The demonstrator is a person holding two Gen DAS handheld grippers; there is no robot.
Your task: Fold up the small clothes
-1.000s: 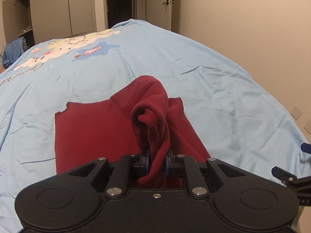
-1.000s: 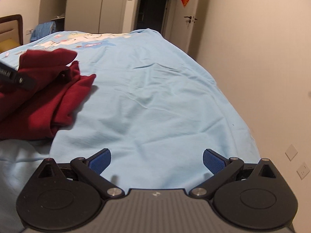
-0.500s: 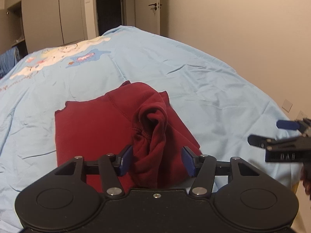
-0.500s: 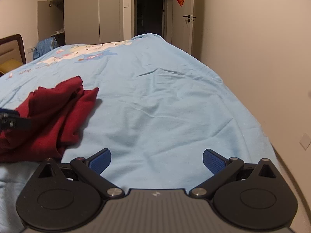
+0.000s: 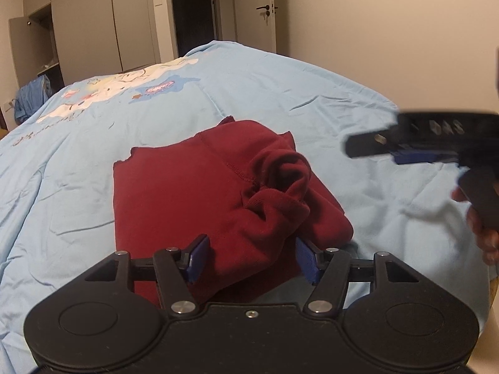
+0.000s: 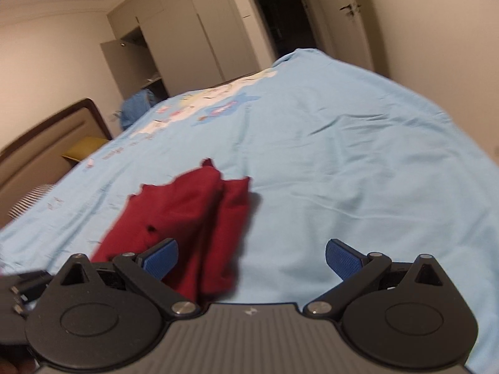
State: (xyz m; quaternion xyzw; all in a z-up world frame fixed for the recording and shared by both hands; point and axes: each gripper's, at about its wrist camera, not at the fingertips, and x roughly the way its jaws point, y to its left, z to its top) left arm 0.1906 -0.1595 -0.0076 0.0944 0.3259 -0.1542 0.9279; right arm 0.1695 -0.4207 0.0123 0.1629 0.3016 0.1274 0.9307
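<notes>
The left gripper has let go of the red garment; a second ago its fingers pinched a bunched fold, now they stand spread on either side of it; the garment lies folded on the blue bed, the released fold slumped in a lump on top; the right gripper, fingers also spread and empty, has swung toward the garment, likely to flatten that lump.
</notes>
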